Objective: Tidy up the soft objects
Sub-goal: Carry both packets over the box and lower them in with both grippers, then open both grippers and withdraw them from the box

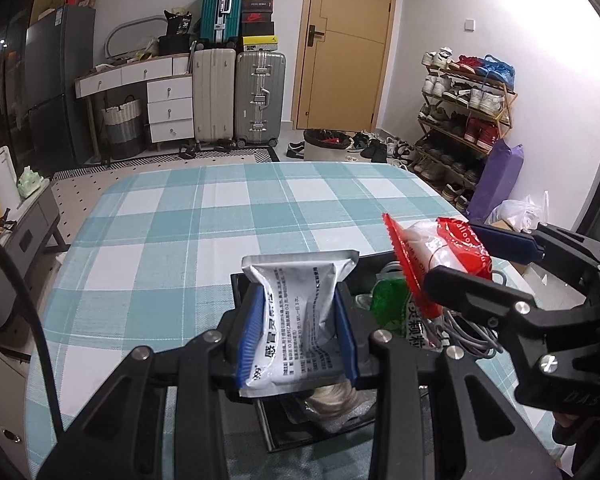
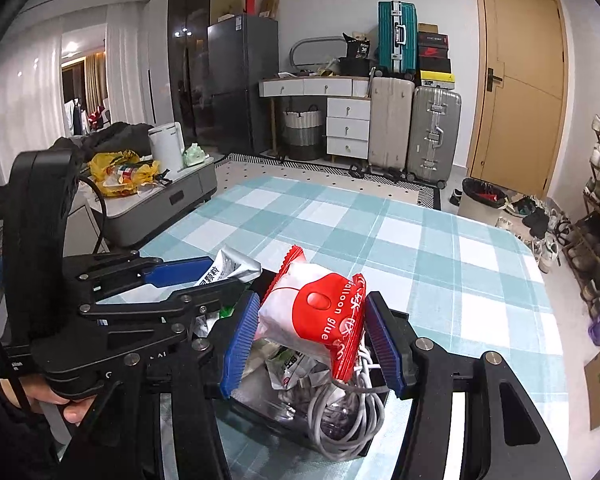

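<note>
Left wrist view gives us the left gripper point(image 1: 296, 336) clamped on a silver sachet point(image 1: 296, 320), held above a black tray point(image 1: 300, 436) on the checked tablecloth point(image 1: 180, 240). To its right, our right gripper point(image 2: 312, 340) pinches a red and white packet point(image 2: 320, 316) over the same tray, where a grey cable point(image 2: 348, 420) lies coiled among other packets.

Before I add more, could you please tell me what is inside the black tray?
The tray holds a grey cable, a green packet and crumpled wrappers; anything beneath them is hidden.
</note>
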